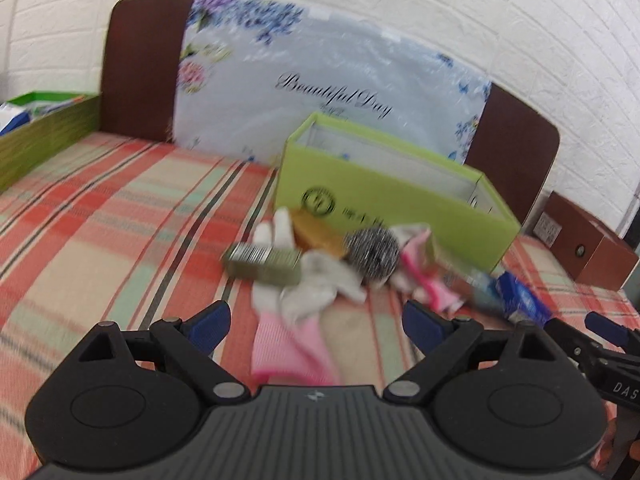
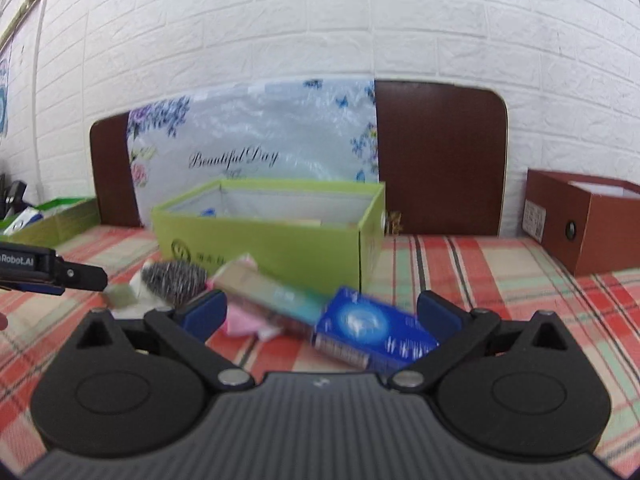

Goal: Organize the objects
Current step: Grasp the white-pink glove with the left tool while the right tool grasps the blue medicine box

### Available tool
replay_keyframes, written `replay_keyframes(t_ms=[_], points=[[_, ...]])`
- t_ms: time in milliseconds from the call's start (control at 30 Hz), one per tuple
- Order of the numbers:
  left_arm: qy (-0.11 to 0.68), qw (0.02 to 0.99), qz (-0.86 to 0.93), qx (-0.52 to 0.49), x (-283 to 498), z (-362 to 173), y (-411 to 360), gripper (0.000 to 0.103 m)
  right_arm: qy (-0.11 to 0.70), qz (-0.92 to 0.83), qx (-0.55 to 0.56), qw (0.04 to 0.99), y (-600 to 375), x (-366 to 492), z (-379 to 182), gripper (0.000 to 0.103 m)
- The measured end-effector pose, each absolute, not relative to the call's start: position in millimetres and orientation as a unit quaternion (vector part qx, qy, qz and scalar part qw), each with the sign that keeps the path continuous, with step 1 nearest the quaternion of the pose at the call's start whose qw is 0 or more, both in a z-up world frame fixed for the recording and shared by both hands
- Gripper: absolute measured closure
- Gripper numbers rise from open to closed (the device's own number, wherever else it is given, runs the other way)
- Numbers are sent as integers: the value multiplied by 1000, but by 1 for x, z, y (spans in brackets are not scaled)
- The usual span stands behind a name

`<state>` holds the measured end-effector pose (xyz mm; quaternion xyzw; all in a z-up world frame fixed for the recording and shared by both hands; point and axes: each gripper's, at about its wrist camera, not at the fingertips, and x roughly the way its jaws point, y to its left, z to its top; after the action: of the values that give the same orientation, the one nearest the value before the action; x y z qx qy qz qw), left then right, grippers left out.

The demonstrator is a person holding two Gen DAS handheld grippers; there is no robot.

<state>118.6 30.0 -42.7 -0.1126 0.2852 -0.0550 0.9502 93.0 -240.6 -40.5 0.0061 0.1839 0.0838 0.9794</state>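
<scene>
Clutter lay in a loose heap on the plaid bedspread point(image 1: 120, 216), just in front of the open lime-green box point(image 1: 400, 208): a steel-wool scourer point(image 1: 374, 254), a pink-cuffed glove point(image 1: 296, 320), a small olive carton point(image 1: 262, 266), a blue carton point(image 2: 372, 334) and a long pale carton point(image 2: 264, 288). I judged I was at the reach-in step, both tongs coming to the heap with nothing yet picked.

My left gripper point(image 1: 316, 322) stood wide and empty, the glove's cuff lying between its jaws but untouched. My right gripper point(image 2: 322, 314) was also spread wide, the blue carton sitting between its blue pads, perhaps brushing the right one; blur made contact hard to judge, and I saw no grip.

Next, I reckoned, each tong needed to settle over one item, close on it, and lift it toward 12 o'clock into the lime-green box. The glove would be limp and would want a pinch on bunched fabric; the carton would want a square hold across its narrow sides.

From the left wrist I saw the glove's fingers and the olive carton plainly, a darker green tray point(image 1: 44, 136) at 9 o'clock, and my right tong's tip at 4 o'clock. From the right wrist I saw inside the lime-green box, where some items already lay, plus the open brown box point(image 2: 580, 220) at 3 o'clock and my left tong entering at 9 o'clock.
</scene>
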Motion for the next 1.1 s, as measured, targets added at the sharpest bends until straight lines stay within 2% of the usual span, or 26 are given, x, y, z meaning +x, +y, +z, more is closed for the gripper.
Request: replay_keyframes(t_ms=[133,400,567,800,967,1000,1033,1100], points=[[300,946,-43,-112,103,-50,34,7,223,88,5,971,-242,81,-54,0],[295,949,-33,-111,86,-50,27,7,226,127,-38,965,-248,76,-57,0],[283,955,-37,-85,92,-47,18,7,231,150,-48,960,-264,101,-57,0],[295,953,-38,-60,130,-56,11,7,240,196,-122,943,-280,154,-63,0],[307,949,-45,-63,157,-61,12,15,274,215,-143,926,-284,188,-79,0],[308,948,-50,-68,160,-62,13,19,282,217,-145,923,-283,193,-83,0],[311,946,-55,-71,163,-62,13,27,291,217,-147,920,-283,197,-85,0],[319,943,-65,-76,168,-64,15,34,307,219,-132,917,-283,198,-86,0]])
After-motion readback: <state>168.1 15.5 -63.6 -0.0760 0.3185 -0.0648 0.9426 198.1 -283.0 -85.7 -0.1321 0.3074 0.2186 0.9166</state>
